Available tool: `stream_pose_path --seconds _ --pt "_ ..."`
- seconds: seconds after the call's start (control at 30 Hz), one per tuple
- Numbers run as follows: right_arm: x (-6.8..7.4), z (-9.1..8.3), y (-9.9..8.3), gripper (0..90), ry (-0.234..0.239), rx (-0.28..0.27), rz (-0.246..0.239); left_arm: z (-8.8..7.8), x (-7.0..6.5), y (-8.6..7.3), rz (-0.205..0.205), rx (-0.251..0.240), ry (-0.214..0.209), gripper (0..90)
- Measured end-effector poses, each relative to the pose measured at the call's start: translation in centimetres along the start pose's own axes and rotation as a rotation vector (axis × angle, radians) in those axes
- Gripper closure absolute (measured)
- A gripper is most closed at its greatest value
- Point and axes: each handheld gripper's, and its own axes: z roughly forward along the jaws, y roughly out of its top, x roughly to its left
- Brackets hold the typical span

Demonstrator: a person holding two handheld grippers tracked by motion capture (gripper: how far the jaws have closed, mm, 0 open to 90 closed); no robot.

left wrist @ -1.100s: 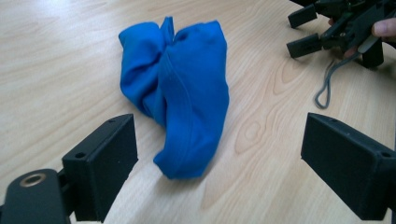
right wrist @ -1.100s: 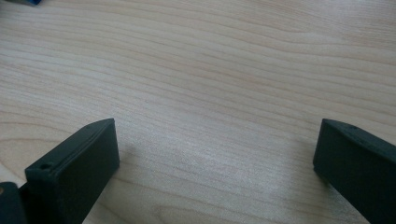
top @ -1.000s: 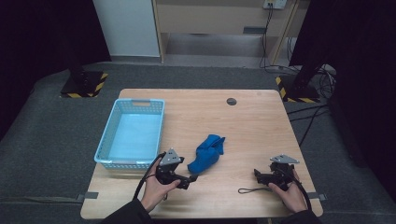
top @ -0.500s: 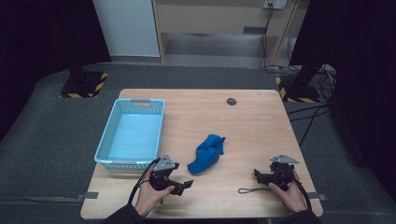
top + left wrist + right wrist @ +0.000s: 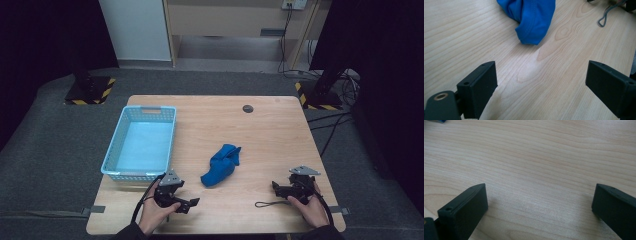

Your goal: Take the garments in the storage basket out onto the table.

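Wooden table (image 5: 280, 145), centre of the high view. Blue cloth (image 5: 221, 164), crumpled, lying on the bare wood just below mid-frame, right of the light blue basket (image 5: 114, 159) and apart from it; basket sits at the table's left, interior bare. Left gripper (image 5: 192, 202), lower left of centre, held in a hand (image 5: 155, 214), jaws spread wide with nothing between them; in the left gripper view the cloth (image 5: 529, 17) lies at the top of the frame, beyond the jaws, untouched. Right gripper (image 5: 275, 188), lower right, resting on the wood, jaws likewise wide apart over bare tabletop (image 5: 536, 170). Small dark disc (image 5: 247, 108) near the table's far edge
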Motion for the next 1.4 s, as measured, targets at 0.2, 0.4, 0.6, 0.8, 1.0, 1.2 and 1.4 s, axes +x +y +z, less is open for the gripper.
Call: stream_pose_path --seconds 0.2,0.4,0.6,0.8,1.0,1.2,1.4 --pt "0.0 0.0 0.0 0.6 0.0 0.0 0.0 -0.2 0.2 -0.4 -0.006 0.021 0.002 9.3" --pt "0.0 0.0 0.0 0.6 0.0 0.0 0.0 -0.4 0.5 -0.8 -0.023 0.035 0.006 9.4" --pt "0.0 0.0 0.0 0.6 0.0 0.0 0.0 -1.1 0.8 -1.3 -0.046 0.039 0.021 9.5" --pt "0.0 0.0 0.0 0.6 0.0 0.0 0.0 -1.8 1.2 -1.9 -0.065 0.041 0.033 9.7" --pt "0.0 0.0 0.0 0.6 0.0 0.0 0.0 -2.4 1.7 -2.4 -0.08 0.04 0.055 9.9" --pt "0.0 0.0 0.0 0.6 0.0 0.0 0.0 -2.6 2.0 -2.7 -0.087 0.056 0.062 9.9" --pt "0.0 0.0 0.0 0.6 0.0 0.0 0.0 -3.0 2.4 -3.1 -0.101 0.058 0.076 10.0"
